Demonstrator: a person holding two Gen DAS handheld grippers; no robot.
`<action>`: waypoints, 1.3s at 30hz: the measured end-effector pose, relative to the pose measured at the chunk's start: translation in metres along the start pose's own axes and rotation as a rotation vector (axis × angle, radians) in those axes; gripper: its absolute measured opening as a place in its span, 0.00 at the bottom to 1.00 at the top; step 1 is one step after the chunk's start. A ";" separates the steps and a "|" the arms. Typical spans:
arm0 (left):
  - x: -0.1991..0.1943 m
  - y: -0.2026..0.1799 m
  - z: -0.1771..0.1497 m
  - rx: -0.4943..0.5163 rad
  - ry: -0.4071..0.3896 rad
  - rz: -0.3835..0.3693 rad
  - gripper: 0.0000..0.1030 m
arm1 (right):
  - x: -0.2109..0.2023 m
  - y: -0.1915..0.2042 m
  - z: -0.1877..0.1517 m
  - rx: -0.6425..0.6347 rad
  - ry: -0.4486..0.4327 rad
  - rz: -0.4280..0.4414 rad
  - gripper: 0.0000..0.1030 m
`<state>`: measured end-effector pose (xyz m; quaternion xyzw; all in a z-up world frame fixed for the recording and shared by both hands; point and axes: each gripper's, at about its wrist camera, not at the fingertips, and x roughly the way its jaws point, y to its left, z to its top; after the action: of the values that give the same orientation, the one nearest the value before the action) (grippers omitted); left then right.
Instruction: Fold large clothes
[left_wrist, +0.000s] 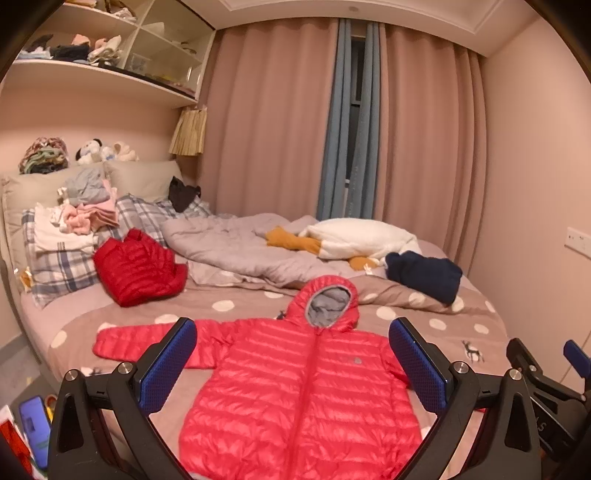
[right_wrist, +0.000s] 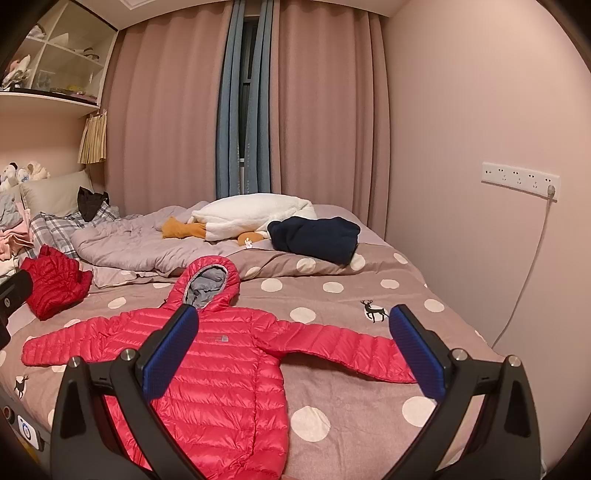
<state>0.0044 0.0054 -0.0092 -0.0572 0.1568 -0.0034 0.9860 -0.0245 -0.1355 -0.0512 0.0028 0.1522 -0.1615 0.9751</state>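
Observation:
A bright red hooded puffer jacket lies flat and zipped on the polka-dot bedspread, hood pointing away, both sleeves spread out; it also shows in the right wrist view. My left gripper is open and empty, held above the jacket's chest. My right gripper is open and empty, held above the jacket's right sleeve. The right gripper also shows at the edge of the left wrist view.
A darker red folded puffer jacket lies at the left by the plaid pillows. A navy folded garment, a white plush goose and a grey quilt lie behind. The wall with a socket strip is close on the right.

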 end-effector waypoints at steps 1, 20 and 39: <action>0.000 0.000 0.000 -0.001 0.000 0.002 1.00 | 0.000 0.000 0.000 0.000 0.000 0.001 1.00; -0.007 0.003 0.006 -0.015 -0.023 0.032 1.00 | -0.003 0.004 0.000 -0.006 -0.011 -0.001 1.00; -0.013 0.016 0.012 -0.011 -0.024 0.054 1.00 | -0.005 0.013 -0.005 0.009 -0.008 0.044 1.00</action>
<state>-0.0046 0.0228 0.0040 -0.0583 0.1465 0.0246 0.9872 -0.0261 -0.1220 -0.0550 0.0100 0.1474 -0.1408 0.9790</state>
